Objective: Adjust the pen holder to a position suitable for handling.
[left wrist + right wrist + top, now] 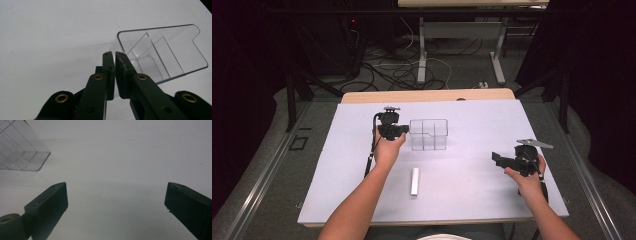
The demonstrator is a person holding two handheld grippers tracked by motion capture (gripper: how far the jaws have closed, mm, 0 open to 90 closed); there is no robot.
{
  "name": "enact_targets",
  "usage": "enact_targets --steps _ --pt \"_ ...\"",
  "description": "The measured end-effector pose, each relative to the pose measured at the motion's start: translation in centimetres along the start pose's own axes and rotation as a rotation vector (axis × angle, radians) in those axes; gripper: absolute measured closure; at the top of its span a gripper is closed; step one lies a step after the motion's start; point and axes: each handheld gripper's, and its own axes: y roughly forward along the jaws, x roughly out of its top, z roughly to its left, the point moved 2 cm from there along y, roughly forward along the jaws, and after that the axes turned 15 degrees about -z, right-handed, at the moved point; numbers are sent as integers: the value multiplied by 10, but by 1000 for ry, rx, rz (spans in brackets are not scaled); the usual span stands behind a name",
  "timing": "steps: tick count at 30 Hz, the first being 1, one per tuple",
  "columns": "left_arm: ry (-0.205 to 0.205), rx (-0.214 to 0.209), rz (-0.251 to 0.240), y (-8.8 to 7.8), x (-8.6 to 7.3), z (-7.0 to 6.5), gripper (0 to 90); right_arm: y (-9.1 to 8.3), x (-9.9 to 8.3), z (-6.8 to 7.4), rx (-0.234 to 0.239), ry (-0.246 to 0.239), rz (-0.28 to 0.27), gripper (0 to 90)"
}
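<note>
Your left gripper (404, 129) is sitting near the counter's (352, 200) far edge, left of centre, its fingers (109, 72) clamping the near-left wall of the clear divided organizer (428, 134). In the left gripper view the clear wall is running between the two pads, which are nearly meeting. The organizer is standing upright on the counter, its compartments looking bare.

Your right gripper (498, 158) is hovering toward the right edge, well apart from the organizer, fingers (53, 198) spread wide with nothing between them.

A white tube (415, 181) is lying toward the near edge, between your forearms, apart from both grippers. Nothing is blocking the organizer.
</note>
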Motion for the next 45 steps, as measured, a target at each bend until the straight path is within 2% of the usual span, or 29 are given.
enact_targets --steps 4,12,18,28,31,32,38,40,45 --pt "-15 -7 -11 -6 2 5 812 2 0 0 7 -3 3 43" --pt "-55 -50 -27 -18 3 13 726 0 0 0 4 3 2 44" --pt "-105 -79 -47 -27 0 19 671 1 -1 0 2 3 3 44" --pt "-130 -96 -93 -44 -6 21 593 1 -1 1 3 4 3 44" --pt "-103 -90 -102 -50 -7 21 559 0 -1 1 -1 10 4 44" --pt "-106 -88 -110 -51 -8 20 550 0 0 0 0 5 2 45" --pt "-59 -100 -101 -60 -13 18 476 0 -1 1 -1 10 4 45" --pt "-53 -112 -94 -64 -18 16 438 0 -1 1 2 3 3 46" --pt "-32 -108 -84 -67 -24 14 387 1 0 1 3 3 3 47"
